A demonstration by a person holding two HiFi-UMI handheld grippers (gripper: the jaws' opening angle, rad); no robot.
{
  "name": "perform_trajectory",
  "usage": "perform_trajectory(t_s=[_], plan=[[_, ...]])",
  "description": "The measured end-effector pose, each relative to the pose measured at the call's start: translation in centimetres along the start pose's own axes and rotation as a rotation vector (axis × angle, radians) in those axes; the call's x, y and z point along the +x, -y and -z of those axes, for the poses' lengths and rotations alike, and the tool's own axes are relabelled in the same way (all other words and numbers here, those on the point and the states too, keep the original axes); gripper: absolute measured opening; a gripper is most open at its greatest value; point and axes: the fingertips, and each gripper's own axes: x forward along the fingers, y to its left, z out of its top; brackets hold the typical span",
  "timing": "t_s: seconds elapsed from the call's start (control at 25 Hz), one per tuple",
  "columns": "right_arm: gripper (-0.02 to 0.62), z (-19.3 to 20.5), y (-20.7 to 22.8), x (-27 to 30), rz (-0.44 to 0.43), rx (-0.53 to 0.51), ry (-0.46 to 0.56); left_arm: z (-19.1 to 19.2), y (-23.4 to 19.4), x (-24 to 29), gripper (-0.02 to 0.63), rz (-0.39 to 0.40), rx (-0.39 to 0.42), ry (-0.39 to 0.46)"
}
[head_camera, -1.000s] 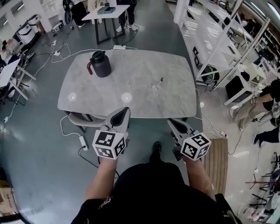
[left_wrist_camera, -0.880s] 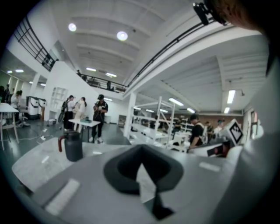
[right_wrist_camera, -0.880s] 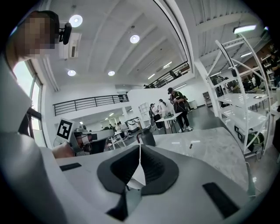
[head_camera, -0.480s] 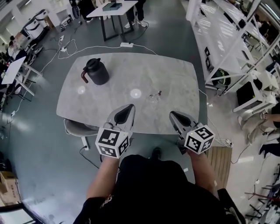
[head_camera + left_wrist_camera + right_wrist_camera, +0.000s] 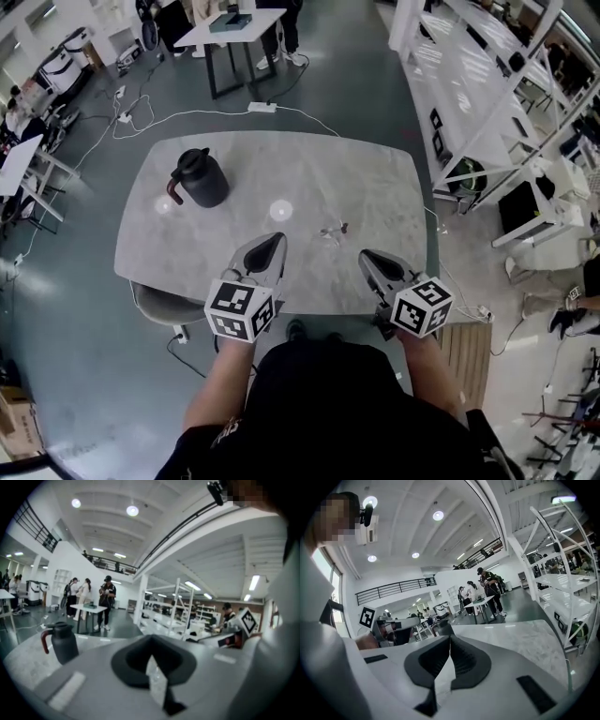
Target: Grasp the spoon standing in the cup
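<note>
In the head view, a grey marbled table is seen across the middle of the frame. On its upper left part a black jug with a reddish handle is stood upright. Below and to the right of the jug, at the lower centre of the frame, the left gripper is held over the table's near edge. In the left gripper view the left gripper is shown with its 2 jaws pressed together and nothing between them, and the jug is seen at the left of that frame.

Further right in the head view, just right of centre, a small clear cup is set on the table, with the spoon stood in it. Both are too small for the spoon's tilt to be told. The cup is well apart from the jug and untouched by either gripper, and it lies above the gap between the 2 gripper tips.

To the lower right of the cup the right gripper is held over the near edge. In the right gripper view the right gripper is likewise shown closed on nothing.

White shelving is seen along the right side of the head view
</note>
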Motion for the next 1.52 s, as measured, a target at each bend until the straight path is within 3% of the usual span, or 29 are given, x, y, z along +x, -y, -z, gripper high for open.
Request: perform_trajectory(t_s=[0.16,0.4,0.72,0.96,1.52], plan=[[-0.002,-0.3,-0.1,2.2,0.029,-0.026,-0.015,-0.2,-1.6,1.5,0.008,0.046,0.007,0.000],[-0.002,0.8,1.2,3.9,0.070,0.016,-0.036,0.3,-2.2,4.0,0.008,0.104,0.010,-0.026],[-0.003,-0.1,4.6,4.6,0.077,0.003,-0.063,1.4,-2.0,9.3,0.008,0.127,0.013,-0.079],[-0.005,0.2,8.7,3.4,0.094,0.052,-0.090,3.5,0.8,13.3,0.008,0.177,0.027,-0.168],[-0.005,1.6,12.2,1.5,0.104,0.105,-0.128,12.6,3.8,17.9,0.028,0.219,0.070,-0.356]])
